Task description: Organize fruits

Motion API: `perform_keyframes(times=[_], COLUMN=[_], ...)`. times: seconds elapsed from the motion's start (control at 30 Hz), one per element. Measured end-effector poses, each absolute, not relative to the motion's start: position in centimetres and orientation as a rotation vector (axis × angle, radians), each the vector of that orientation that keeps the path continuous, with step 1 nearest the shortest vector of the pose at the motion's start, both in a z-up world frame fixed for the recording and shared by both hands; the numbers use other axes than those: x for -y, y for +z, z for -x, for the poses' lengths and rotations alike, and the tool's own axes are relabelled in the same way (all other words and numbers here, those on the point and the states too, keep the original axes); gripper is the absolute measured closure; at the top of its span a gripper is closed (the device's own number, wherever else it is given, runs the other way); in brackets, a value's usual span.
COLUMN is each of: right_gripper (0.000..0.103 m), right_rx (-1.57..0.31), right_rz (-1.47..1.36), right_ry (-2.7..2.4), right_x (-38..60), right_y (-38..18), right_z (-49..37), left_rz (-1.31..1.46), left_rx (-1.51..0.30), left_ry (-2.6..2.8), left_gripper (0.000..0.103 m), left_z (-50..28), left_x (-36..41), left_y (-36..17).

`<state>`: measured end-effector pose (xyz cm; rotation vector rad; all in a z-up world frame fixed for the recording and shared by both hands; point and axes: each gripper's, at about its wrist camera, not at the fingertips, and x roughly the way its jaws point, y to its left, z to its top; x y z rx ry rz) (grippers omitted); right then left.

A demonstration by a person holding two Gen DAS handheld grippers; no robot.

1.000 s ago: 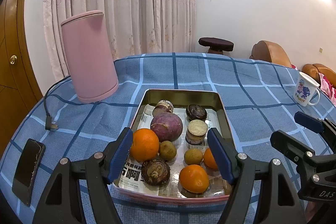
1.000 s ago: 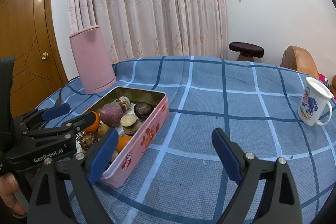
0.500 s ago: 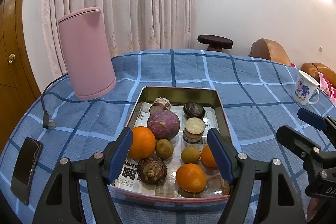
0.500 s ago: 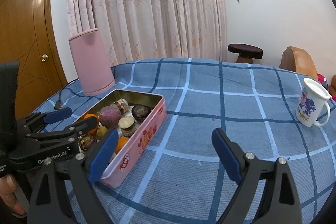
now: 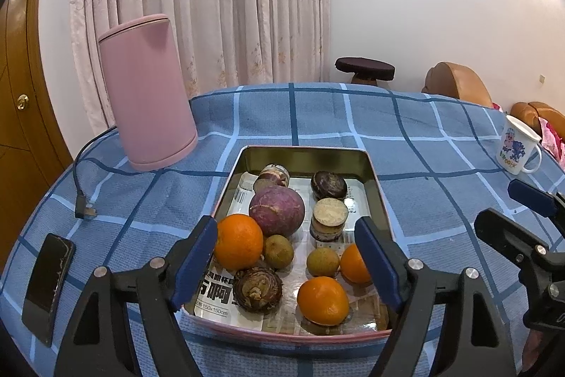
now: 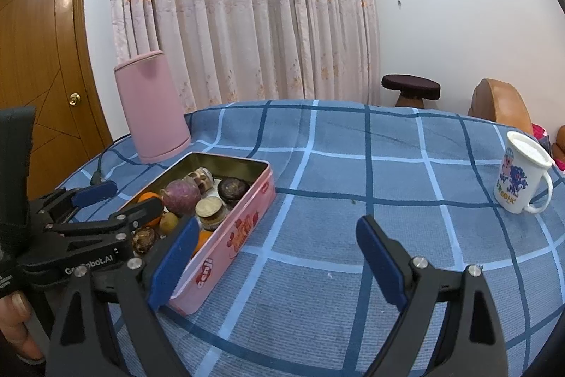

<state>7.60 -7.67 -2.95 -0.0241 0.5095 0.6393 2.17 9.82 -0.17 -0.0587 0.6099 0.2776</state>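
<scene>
A pink tin box [image 5: 378, 196] [image 6: 243, 235] holds several fruits: a big orange [image 5: 238, 246], a purple round fruit [image 5: 277, 210], two smaller oranges [image 5: 322, 300], small brown fruits [image 5: 279, 251], dark round ones [image 5: 328, 185]. My left gripper [image 5: 286, 262] is open and empty, hovering above the near end of the box; it also shows in the right wrist view [image 6: 120, 200]. My right gripper [image 6: 275, 265] is open and empty above the cloth right of the box; it shows in the left wrist view [image 5: 512, 212].
A pink kettle [image 5: 148, 94] stands behind the box at left, its cord [image 5: 83, 200] trailing on the blue checked tablecloth [image 6: 353, 165]. A phone [image 5: 47, 285] lies at the left edge. A white mug [image 6: 521, 177] stands at the right.
Both grippers rose and tilted a little; the box and fruits sit lower and farther in view. Nothing was gripped or moved.
</scene>
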Motion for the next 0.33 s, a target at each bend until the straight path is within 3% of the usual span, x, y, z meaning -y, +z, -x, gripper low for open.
perform_keyframes(times=[0.33], right_gripper=[0.010], right_rx=[-0.521], right_rz=[0.033], right_ry=[0.618], right_x=[8.73], right_y=[-3.50], right_z=[-7.98], left_rz=[0.043], left_rx=[-0.597], left_ry=[0.294], left_gripper=[0.022], left_z=[-1.93], left_x=[-9.97], left_y=[-0.24])
